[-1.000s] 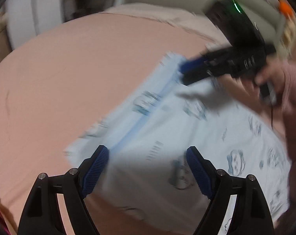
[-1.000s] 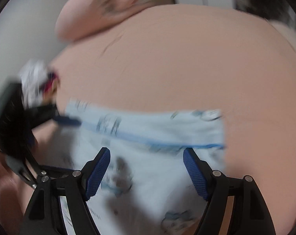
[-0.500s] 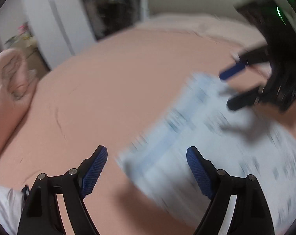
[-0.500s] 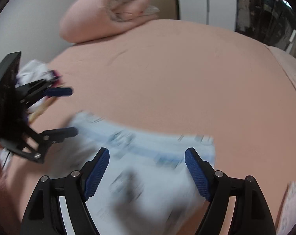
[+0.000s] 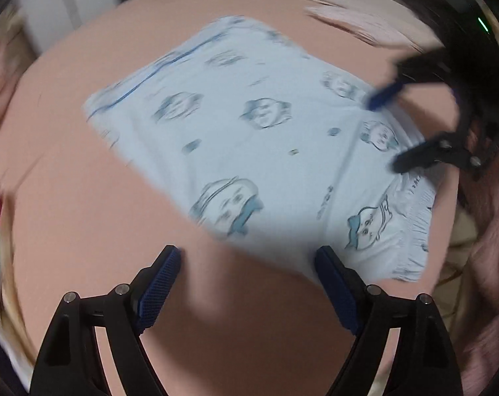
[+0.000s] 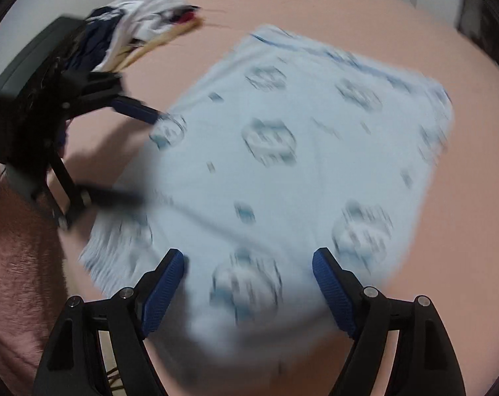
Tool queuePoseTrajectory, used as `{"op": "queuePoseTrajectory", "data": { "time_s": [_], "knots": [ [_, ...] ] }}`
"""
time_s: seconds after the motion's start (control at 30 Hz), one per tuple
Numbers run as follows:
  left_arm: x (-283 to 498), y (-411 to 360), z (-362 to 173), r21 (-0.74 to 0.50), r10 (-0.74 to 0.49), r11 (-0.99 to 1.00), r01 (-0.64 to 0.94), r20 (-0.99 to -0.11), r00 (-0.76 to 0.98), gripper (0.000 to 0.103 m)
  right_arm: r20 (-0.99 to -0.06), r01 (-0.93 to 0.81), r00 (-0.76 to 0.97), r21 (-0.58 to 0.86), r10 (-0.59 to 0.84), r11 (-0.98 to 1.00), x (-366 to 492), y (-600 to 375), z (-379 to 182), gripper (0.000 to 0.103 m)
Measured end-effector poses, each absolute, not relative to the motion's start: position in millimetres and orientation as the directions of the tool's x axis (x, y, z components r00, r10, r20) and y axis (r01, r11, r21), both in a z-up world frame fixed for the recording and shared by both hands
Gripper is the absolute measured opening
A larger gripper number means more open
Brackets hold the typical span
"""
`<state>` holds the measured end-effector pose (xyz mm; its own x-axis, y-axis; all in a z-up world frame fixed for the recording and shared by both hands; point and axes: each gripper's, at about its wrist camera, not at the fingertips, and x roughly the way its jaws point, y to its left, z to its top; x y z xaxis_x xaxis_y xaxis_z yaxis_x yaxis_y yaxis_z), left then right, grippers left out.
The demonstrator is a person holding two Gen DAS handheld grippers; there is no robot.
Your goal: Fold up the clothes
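Both grippers, left gripper (image 5: 248, 265) and right gripper (image 6: 248, 269), gape wide, empty, above pale-blue printed shorts (image 5: 269, 151).

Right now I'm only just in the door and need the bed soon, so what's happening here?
A person is folding clothes with two handheld grippers. A light-blue cartoon-print garment lies spread on the pink bedsheet. The left gripper and the right gripper both hover open over it, gripping nothing. A pile of other clothes waits at the bed's edge.
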<state>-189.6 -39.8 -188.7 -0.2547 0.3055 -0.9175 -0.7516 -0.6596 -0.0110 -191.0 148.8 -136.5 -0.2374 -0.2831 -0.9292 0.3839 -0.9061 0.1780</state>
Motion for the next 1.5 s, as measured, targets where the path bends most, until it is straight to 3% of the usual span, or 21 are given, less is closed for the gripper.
{"op": "queuePoseTrajectory", "data": {
  "time_s": [0.13,0.23,0.3,0.37,0.47,0.6,0.7,0.8,0.93,1.03,1.23,1.5],
  "knots": [
    [-172.1,-8.4,-162.4,0.051,0.362,-0.691,-0.721,-0.839,-0.406,0.084,-0.896,0.278,-0.327,0.213,-0.301,-0.937,-170.8,168.6,-116.0,0.081],
    [-184.0,18.4,-179.3,0.146,0.233,-0.749,-0.647,-0.856,-0.462,0.084,-0.862,0.159,-0.420,0.237,-0.283,-0.958,-183.1,173.8,-111.9,0.081],
    [-187.7,3.2,-186.6,0.120,0.199,-0.782,-0.612,-0.882,-0.427,0.084,-0.885,0.115,-0.411,0.185,-0.217,-0.976,-195.4,171.6,-126.2,0.081],
    [-182.4,-11.6,-186.7,0.092,0.216,-0.802,-0.590,-0.876,-0.430,0.084,-0.934,0.125,-0.329,0.101,-0.137,-0.987,-205.6,164.3,-154.1,0.081],
    [-162.7,-22.1,-182.8,0.087,0.224,-0.779,-0.621,-0.886,-0.405,0.084,-0.936,0.241,-0.335,0.028,-0.110,-0.970,-182.6,157.3,-153.8,0.082],
    [-158.0,-17.0,-159.7,0.026,0.294,-0.764,-0.645,-0.876,-0.383,0.084,-0.929,0.205,-0.262,0.210,-0.260,-0.956,-179.7,177.5,-144.7,0.082],
    [-170.2,7.8,-165.9,0.110,0.217,-0.778,-0.619,-0.877,-0.429,0.084,-0.869,0.088,-0.347,0.345,-0.353,-0.935,-201.1,193.4,-133.3,0.082],
    [-164.2,16.8,-181.9,0.160,0.143,-0.770,-0.617,-0.900,-0.412,0.084,-0.910,0.051,-0.316,0.265,-0.268,-0.963,-217.3,183.2,-154.5,0.082],
    [-129.6,2.4,-179.7,0.178,0.151,-0.787,-0.590,-0.872,-0.465,0.084,-0.931,0.191,-0.329,0.101,-0.161,-0.976,-194.2,154.9,-158.6,0.083],
    [-121.3,-16.2,-173.2,0.090,0.182,-0.849,-0.521,-0.876,-0.447,0.084,-0.918,0.224,-0.345,0.122,-0.195,-0.967,-168.2,152.7,-157.7,0.083],
    [-122.5,-50.7,-166.6,-0.249,0.346,-0.924,-0.290,-0.868,-0.357,0.083,-0.831,0.016,-0.358,0.450,-0.425,-0.893,-170.6,190.2,-142.0,0.082],
    [-106.3,-48.2,-178.7,-0.273,0.362,-0.919,-0.284,-0.868,-0.339,0.079,-0.835,-0.011,-0.288,0.493,-0.470,-0.870,-160.1,170.3,-153.5,0.082]
  ]
}}
